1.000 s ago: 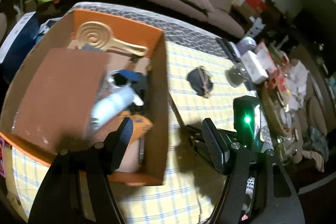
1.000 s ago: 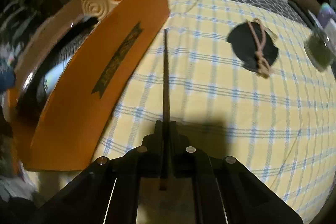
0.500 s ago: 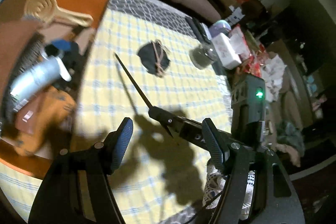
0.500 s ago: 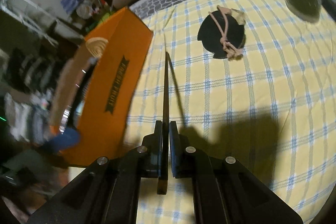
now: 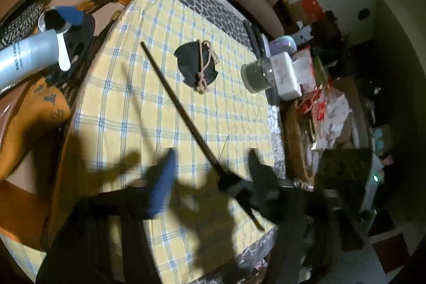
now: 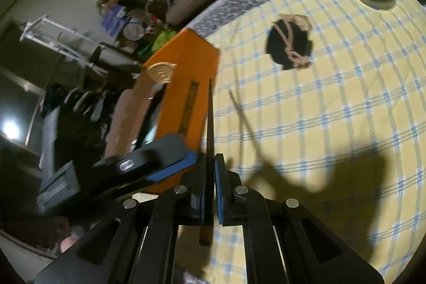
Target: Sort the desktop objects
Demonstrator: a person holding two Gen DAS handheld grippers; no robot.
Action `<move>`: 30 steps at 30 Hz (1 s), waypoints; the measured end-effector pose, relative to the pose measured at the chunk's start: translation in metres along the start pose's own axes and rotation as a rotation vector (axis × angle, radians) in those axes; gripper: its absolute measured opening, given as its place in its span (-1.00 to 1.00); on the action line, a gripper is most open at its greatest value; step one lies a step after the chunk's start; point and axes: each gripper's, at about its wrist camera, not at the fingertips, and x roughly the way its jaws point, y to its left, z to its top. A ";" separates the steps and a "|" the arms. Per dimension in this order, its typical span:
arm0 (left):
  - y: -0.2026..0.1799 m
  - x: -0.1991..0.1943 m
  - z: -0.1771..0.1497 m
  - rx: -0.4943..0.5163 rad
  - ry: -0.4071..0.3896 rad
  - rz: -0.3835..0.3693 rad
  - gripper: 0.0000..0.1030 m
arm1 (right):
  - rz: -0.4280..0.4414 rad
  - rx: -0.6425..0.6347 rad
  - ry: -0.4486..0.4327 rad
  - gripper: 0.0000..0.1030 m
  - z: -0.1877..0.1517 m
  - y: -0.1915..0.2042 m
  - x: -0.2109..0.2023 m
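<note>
Right tool [image 6: 210, 172] — clamped on chopstick [image 6: 209, 124]

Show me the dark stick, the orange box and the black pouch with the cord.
dark stick [image 6: 211, 119], right wrist view, mid-shaft.
orange box [image 6: 183, 63], right wrist view, outer side wall.
black pouch [image 5: 190, 63], left wrist view, dark fabric left of cord.

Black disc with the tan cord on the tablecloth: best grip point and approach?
Pinch the knotted cord from straight above. The black disc lies flat on the tablecloth, edge likely too thin to catch; the cord sits raised across it.
</note>
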 end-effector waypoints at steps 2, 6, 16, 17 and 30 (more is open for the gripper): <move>-0.001 -0.003 0.003 0.007 -0.017 0.012 -0.79 | -0.004 -0.036 0.003 -0.90 -0.002 0.012 0.002; -0.006 -0.022 0.009 0.050 -0.070 0.021 -0.87 | -0.014 -0.088 -0.005 -0.90 -0.002 0.034 0.011; 0.014 -0.085 0.038 0.094 -0.154 0.076 -0.89 | 0.082 -0.119 -0.010 -0.89 0.008 0.087 0.050; 0.018 -0.088 0.041 0.095 -0.156 0.090 -0.89 | 0.084 -0.121 -0.006 -0.89 0.009 0.092 0.056; 0.053 -0.071 0.052 0.102 -0.104 0.228 -0.37 | -0.051 -0.162 0.015 -0.83 0.006 0.107 0.102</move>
